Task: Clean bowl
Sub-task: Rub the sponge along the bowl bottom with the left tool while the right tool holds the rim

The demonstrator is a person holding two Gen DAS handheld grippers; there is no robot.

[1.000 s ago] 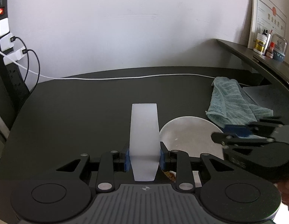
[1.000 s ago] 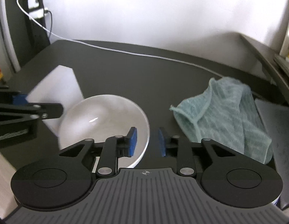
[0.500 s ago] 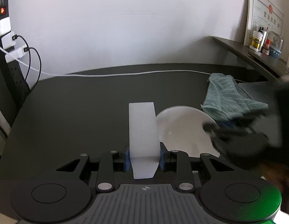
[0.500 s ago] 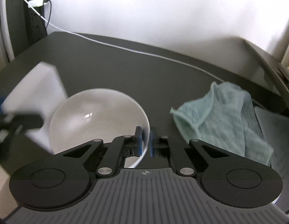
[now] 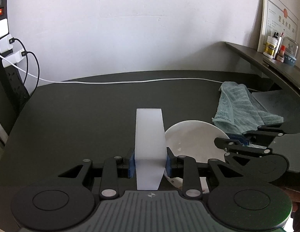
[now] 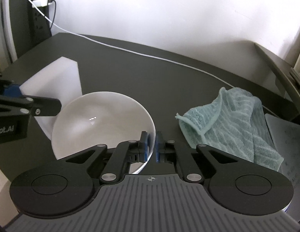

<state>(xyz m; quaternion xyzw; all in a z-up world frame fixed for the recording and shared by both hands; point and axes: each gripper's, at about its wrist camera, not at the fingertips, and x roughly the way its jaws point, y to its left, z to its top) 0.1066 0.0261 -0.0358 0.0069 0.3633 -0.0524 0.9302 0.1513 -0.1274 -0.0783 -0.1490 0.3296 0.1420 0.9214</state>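
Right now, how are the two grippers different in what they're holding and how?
The left gripper squeezes a thick white sponge block between wide-set jaws; the right gripper pinches the thin rim of the white bowl, jaws nearly together. The sponge juts forward, clear of the bowl; the bowl is held by its edge. Both are shut on white items.

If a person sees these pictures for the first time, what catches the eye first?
First, the tall white foam sponge block, clamped in the left gripper at the centre. Next, the round white ceramic bowl on the dark table, its rim pinched by the right gripper. A crumpled teal towel lies to its right.
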